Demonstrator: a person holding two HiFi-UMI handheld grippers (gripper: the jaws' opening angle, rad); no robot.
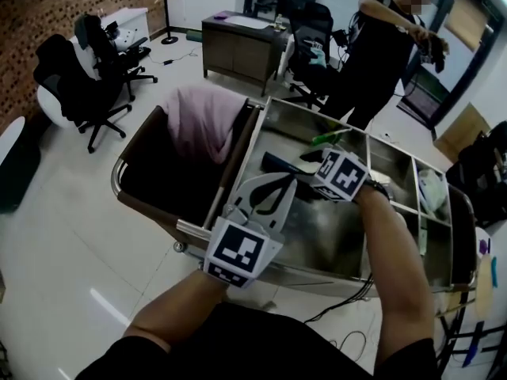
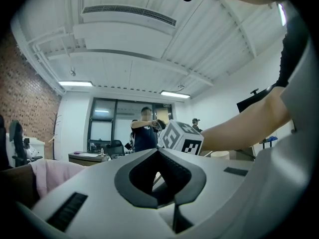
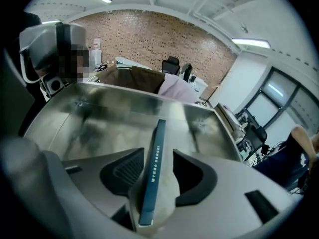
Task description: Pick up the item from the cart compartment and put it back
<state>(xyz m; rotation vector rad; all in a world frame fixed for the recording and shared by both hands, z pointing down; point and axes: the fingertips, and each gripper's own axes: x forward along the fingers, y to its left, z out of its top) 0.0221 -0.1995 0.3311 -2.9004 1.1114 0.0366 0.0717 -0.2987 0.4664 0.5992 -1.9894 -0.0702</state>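
Observation:
A thin dark teal box (image 3: 152, 171) stands on its edge on the metal floor of the cart compartment (image 3: 109, 118). My right gripper (image 3: 157, 156) straddles it with the jaws wide open, a gap on each side and neither pad pressing. In the head view the right gripper (image 1: 309, 165) reaches left into the steel cart (image 1: 238, 161), where the box shows as a dark shape (image 1: 277, 163). My left gripper (image 1: 269, 184) hovers over the cart's near rim, shut and empty. Its tips (image 2: 158, 152) point at the room and the right gripper's marker cube (image 2: 180, 138).
A pink cloth (image 1: 202, 121) drapes over the brown bin (image 1: 158, 176) at the cart's left end. Small compartments at the right end hold a white item (image 1: 432, 192), and a green object (image 1: 331, 137) lies at the back wall. A person (image 1: 380, 46), desk (image 1: 238, 42) and office chairs (image 1: 87, 85) stand beyond.

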